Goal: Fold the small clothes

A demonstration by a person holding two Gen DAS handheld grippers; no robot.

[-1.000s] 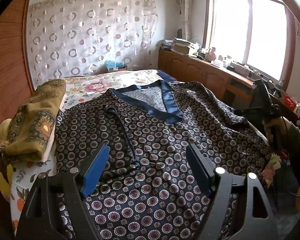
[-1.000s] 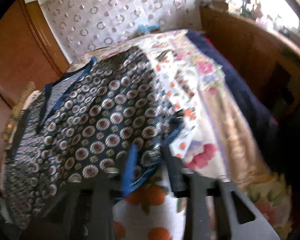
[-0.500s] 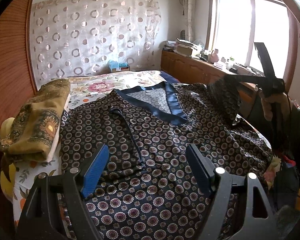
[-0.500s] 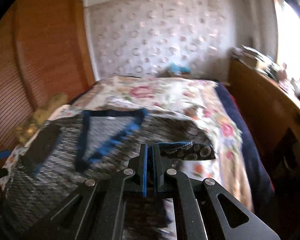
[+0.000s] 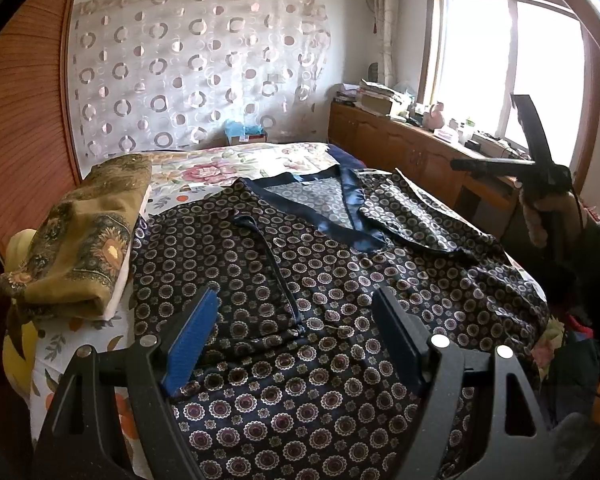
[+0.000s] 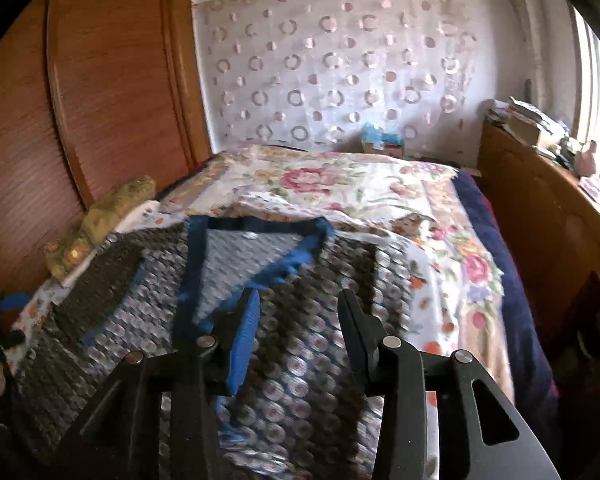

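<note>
- Bed (image 5: 236, 168): fills the middle of both views, covered with a floral sheet; a dark blue blanket edge shows along its right side in the right wrist view.
- Patterned top (image 5: 320, 288): navy cloth with small round medallions and a blue satin V-neck band, spread flat across the near half of the bed. One sleeve lies folded inward over the body at centre left; the other side lies turned in toward the neckline at upper right.
- Folded olive cloth (image 5: 88, 240): stacked at the left edge of the bed, just beside the top.
- Wooden cabinet (image 5: 412, 152): upper right, under the window, its top crowded with small items I cannot identify.
- My left gripper (image 5: 296, 332): lower centre of its view, jaws spread wide above the top, nothing between the pads.
- My right gripper (image 6: 296, 312): lower centre of its view, jaws opening, held above the top with no cloth between them.
- My right hand (image 5: 548, 216): right edge, wrapped around its tool's handle.
</note>
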